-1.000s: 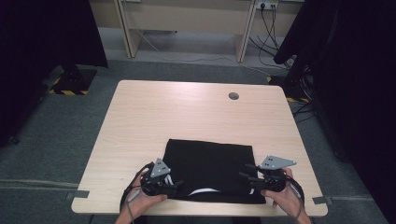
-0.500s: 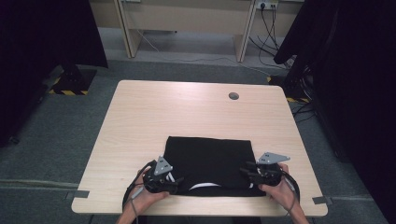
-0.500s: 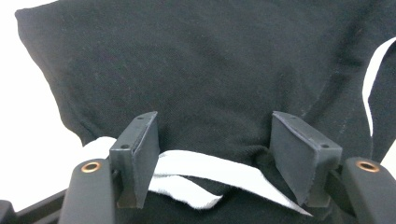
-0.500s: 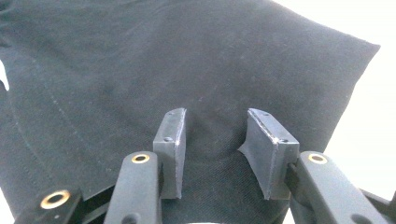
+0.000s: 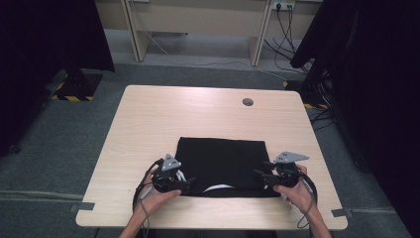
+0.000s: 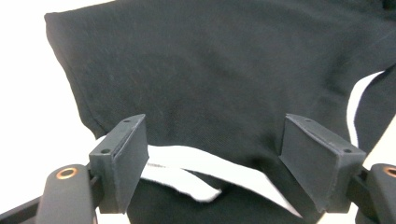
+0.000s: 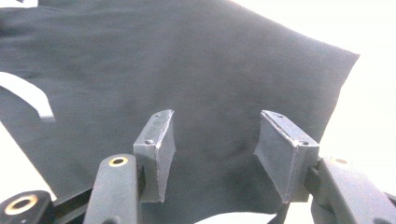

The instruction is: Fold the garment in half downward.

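A black folded garment (image 5: 223,161) with a white stripe (image 5: 218,187) lies flat on the near half of the wooden table (image 5: 148,124). My left gripper (image 5: 189,184) is at its near left corner. In the left gripper view the left gripper (image 6: 217,140) has its jaws wide apart over black cloth and the white band (image 6: 187,163). My right gripper (image 5: 258,174) is at the near right corner. The right gripper (image 7: 212,135) straddles smooth black fabric without pinching it. Both pairs of jaws have just been opening, with cloth lying between them and unpressed.
A round cable hole (image 5: 247,102) sits near the table's far edge. Bare wood surrounds the garment on the left, right and far sides. Beyond the table are grey floor, a desk frame (image 5: 198,25) with cables, and dark curtains on both sides.
Both grippers have shifted a little away from the near table edge, and the garment sits slightly farther from it. Both pairs of jaws stand wider than before.
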### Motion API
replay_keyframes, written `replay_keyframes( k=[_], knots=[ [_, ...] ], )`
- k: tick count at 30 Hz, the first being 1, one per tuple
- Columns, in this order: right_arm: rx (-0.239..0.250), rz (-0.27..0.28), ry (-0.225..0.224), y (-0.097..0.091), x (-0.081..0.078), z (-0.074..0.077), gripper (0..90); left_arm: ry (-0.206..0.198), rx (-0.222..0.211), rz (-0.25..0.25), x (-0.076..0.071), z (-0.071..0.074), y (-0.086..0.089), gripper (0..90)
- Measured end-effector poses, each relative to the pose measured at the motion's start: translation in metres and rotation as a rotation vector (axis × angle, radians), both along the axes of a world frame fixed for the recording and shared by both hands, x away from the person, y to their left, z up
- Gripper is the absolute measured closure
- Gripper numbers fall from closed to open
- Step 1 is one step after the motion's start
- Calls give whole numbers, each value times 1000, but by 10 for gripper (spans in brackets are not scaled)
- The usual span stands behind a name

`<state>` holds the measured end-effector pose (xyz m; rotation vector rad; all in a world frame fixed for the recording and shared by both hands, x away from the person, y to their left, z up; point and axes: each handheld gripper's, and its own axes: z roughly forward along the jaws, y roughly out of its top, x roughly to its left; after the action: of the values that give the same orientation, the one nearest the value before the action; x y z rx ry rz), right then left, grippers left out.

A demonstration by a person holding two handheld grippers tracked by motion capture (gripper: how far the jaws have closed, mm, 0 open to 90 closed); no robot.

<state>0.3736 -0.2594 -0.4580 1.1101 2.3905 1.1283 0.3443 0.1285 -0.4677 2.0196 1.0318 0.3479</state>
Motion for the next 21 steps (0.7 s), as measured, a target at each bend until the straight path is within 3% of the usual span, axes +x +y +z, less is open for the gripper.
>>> replay_keyframes(
  k=[4, 7, 10, 12, 13, 17, 21],
  knots=[
    [6, 55, -3, 9, -22, 6, 453, -36, -17, -7, -15, 7, 1, 225],
    [3, 94, -3, 17, -36, 5, 449, -36, 13, -24, -24, 4, -1, 225],
    [-32, 107, 6, 22, -39, -2, 467, -27, 50, -24, -24, -5, 0, 239],
    [-71, 98, 11, 22, -37, -9, 561, -6, 45, -17, -23, -12, 1, 243],
    [-73, 102, 9, 21, -35, -12, 628, 4, 28, -20, -23, -15, 2, 245],
    [-78, 129, -17, 16, -31, -10, 888, -2, 34, -23, -23, -15, 1, 247],
    [-65, 132, -82, 9, -38, 8, 900, -13, 38, -16, -26, -16, 0, 249]
  ],
)
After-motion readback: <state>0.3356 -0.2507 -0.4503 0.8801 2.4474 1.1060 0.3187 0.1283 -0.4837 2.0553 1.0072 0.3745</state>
